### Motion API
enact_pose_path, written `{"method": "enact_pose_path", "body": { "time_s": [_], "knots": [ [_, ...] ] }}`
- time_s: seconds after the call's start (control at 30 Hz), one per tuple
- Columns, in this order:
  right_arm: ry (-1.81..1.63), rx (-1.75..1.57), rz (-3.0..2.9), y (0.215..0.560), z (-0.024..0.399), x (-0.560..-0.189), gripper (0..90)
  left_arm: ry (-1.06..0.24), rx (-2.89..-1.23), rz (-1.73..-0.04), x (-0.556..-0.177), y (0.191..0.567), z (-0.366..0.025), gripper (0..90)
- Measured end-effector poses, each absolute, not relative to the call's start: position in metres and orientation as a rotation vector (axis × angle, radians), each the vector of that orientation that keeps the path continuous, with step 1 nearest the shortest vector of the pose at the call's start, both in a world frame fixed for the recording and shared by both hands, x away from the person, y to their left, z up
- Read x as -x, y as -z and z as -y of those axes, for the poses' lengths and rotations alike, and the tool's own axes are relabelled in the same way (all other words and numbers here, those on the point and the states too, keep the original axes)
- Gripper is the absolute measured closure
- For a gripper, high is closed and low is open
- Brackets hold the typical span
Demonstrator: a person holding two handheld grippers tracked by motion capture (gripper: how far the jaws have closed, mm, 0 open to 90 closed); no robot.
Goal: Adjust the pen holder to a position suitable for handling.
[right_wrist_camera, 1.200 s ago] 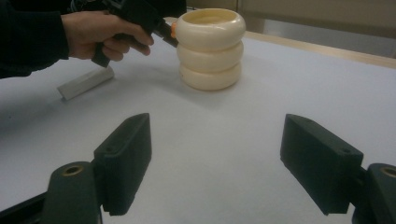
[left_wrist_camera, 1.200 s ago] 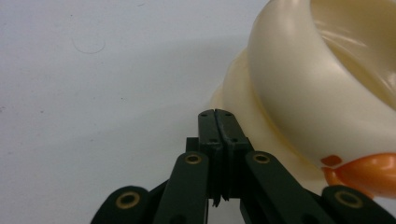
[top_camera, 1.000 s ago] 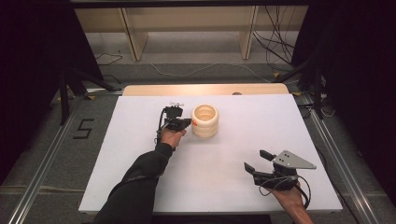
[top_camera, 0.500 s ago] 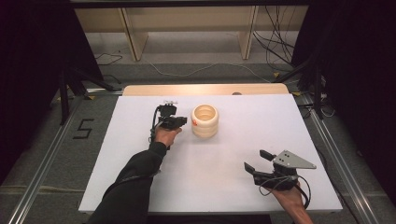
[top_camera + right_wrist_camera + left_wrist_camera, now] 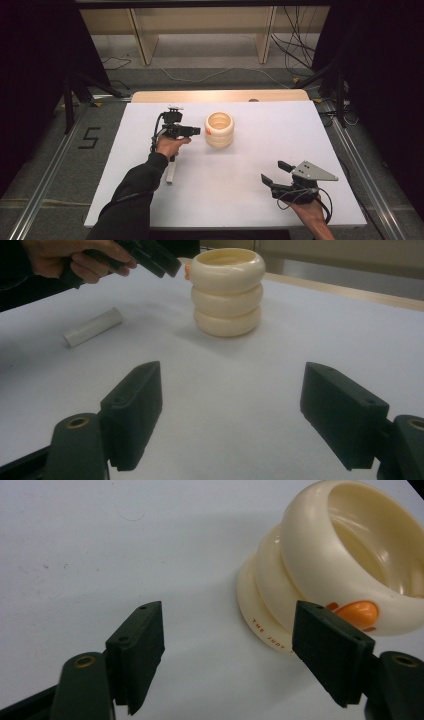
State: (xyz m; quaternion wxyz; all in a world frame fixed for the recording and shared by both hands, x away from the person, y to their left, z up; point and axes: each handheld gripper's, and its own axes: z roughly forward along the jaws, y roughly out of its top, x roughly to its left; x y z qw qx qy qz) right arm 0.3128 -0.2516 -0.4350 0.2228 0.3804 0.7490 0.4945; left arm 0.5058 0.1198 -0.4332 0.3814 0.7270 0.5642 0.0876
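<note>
The cream ringed cup (image 5: 219, 129) stands upright near the middle of the white table (image 5: 250, 165). Just beside it, the left gripper (image 5: 196, 131) has just been opening, jaws wide with nothing between them. Well apart, the right gripper (image 5: 274, 172) is released too, and a white cylinder (image 5: 93, 327) lies nearby

Even overhead light brightens the flat white surface (image 5: 300, 145); dark surroundings, soft shadows, near black fingers (image 5: 137, 655) slightly blurred.

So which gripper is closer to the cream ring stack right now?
Left. The left gripper sits open just beside the ring stack; the right gripper rests open near the table's front edge.
</note>
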Motion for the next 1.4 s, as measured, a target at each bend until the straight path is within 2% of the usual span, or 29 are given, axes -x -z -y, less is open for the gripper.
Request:
{"method": "enact_pose_path", "body": {
  "time_s": [0.43, 1.4],
  "knots": [
    [-1.368, -1.045, -2.075, 0.435, 0.251, -0.314, 25.4, -0.230, -1.879, -1.413, -0.487, 0.422, -0.126, 19.3],
    [-1.370, -1.057, -2.068, 0.436, 0.254, -0.311, 25.4, -0.231, -1.937, -1.405, -0.449, 0.415, -0.158, 16.2]
  ]
}}
